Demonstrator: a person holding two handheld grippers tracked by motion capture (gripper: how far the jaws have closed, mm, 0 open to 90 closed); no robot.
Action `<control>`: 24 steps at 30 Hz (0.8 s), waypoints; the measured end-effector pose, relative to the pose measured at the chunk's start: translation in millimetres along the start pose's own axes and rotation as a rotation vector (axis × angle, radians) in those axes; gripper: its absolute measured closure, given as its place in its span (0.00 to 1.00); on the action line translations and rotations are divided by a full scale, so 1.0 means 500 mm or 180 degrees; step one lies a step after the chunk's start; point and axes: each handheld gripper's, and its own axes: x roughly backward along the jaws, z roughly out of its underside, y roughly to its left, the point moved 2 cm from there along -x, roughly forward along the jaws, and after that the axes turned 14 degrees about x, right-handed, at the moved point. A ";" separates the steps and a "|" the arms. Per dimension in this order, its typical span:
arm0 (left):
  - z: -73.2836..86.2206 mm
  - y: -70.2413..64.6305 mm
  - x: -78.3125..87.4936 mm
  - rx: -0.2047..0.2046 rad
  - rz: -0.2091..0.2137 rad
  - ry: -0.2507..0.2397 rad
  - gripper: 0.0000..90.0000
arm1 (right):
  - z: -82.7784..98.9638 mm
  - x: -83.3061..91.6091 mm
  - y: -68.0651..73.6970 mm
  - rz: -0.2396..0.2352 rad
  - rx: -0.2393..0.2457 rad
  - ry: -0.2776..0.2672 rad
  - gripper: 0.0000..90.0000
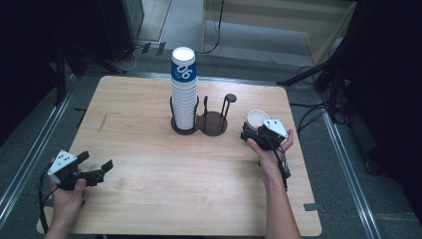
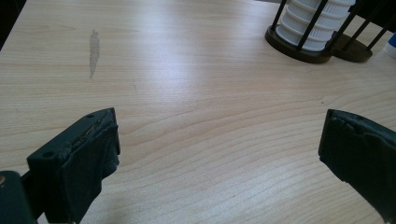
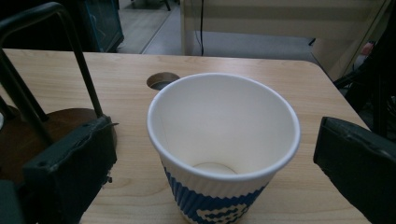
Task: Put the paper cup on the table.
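The white paper cup with blue ribbed sleeve (image 3: 224, 154) stands upright on the pale wooden table (image 1: 149, 199), between the wide-open jaws of the right gripper (image 3: 215, 163), clear of both pads. The left gripper (image 2: 219, 154) is also wide, holding nothing. One loose cup; one tall stack of cups (image 1: 183, 89) in a dark two-bay wire holder (image 1: 214, 124). The stack's count is unreadable.

A tall cup stack (image 1: 184, 89) fills the dark holder (image 1: 199, 124); the right tongs (image 1: 250, 133) flank a lone cup (image 1: 257, 118).

White paper cup (image 3: 224, 140) with blue ribbed band, upright, empty, standing on the table's right side
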 end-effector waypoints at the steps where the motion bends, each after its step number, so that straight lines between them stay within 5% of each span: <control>1: 0.000 0.000 0.000 -0.0001 0.0000 0.0000 0.00 | -0.001 0.009 -0.001 -0.0005 0.0011 -0.0023 0.00; 24: 0.001 0.001 0.001 0.0057 0.0011 0.0003 0.00 | 0.061 0.112 -0.056 0.0013 -0.0095 -0.0058 0.00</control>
